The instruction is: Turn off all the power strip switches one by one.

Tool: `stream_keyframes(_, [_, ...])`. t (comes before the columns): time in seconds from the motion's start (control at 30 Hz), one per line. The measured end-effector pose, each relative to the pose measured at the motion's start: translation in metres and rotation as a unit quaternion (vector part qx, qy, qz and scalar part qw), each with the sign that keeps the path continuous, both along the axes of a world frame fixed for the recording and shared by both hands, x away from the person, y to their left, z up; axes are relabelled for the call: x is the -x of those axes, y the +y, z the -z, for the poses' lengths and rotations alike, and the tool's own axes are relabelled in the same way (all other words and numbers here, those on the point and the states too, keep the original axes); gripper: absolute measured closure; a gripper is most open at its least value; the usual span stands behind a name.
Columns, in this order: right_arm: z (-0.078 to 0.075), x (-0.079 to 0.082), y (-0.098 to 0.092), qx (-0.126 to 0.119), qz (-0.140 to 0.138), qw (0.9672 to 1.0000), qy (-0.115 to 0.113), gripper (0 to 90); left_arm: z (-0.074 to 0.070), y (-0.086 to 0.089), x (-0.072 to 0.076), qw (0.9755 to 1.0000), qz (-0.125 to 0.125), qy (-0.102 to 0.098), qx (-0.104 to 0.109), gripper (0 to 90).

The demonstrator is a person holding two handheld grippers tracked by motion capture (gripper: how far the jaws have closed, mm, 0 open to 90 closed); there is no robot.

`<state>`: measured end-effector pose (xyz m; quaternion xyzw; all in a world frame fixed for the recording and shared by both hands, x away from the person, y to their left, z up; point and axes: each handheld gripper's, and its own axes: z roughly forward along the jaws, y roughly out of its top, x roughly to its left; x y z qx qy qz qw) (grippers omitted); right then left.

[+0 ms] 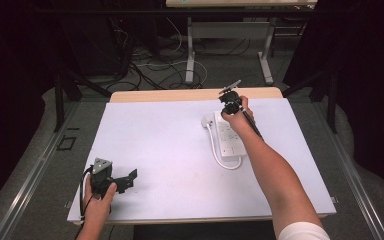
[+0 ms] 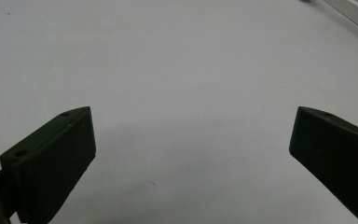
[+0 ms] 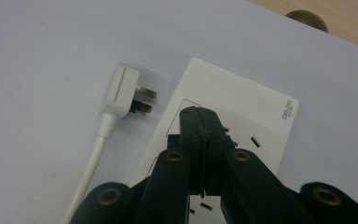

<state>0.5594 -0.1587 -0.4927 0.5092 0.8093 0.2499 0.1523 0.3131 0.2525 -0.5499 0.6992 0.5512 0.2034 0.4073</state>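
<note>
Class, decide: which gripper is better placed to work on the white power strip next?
Right. The right gripper hangs shut directly over the power strip; the left gripper rests open at the table's near left corner.

- White power strip (image 3: 233,116) — flat on the tabletop (image 1: 160,145), sockets facing up, at its right half.
- Its white plug (image 3: 123,91) — lying unplugged just beside the strip's end, prongs toward it, cord (image 1: 212,147) looping round.
</note>
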Motion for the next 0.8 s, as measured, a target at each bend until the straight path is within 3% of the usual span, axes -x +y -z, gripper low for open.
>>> stream_keyframes(0.03, [-0.001, -0.001, 0.000, 0.005, -0.002, 0.9999, 0.009, 90.0, 0.000, 0.000, 0.000, 1.0000, 0.000, 0.000, 0.000, 0.2])
stream_keyframes(0.07, [-0.001, -0.002, -0.001, 0.000, -0.003, 1.0000, 0.001, 90.0, 0.000, 0.001, 0.000, 1.0000, 0.000, -0.003, -0.001, 0.3])
stream_keyframes(0.4, [0.000, -0.010, 0.007, -0.003, -0.006, 1.0000, -0.001, 90.0, 0.000, 0.002, 0.000, 1.0000, -0.004, 0.001, 0.002, 0.2])
stream_keyframes(0.43, [0.000, -0.010, 0.008, 0.002, -0.003, 1.0000, 0.006, 90.0, 0.001, 0.002, 0.000, 1.0000, -0.004, 0.001, 0.003, 0.2])
stream_keyframes(0.8, [0.006, -0.017, 0.005, -0.001, 0.003, 1.0000, 0.005, 90.0, 0.000, 0.003, 0.000, 1.0000, -0.004, 0.001, 0.005, 0.2])
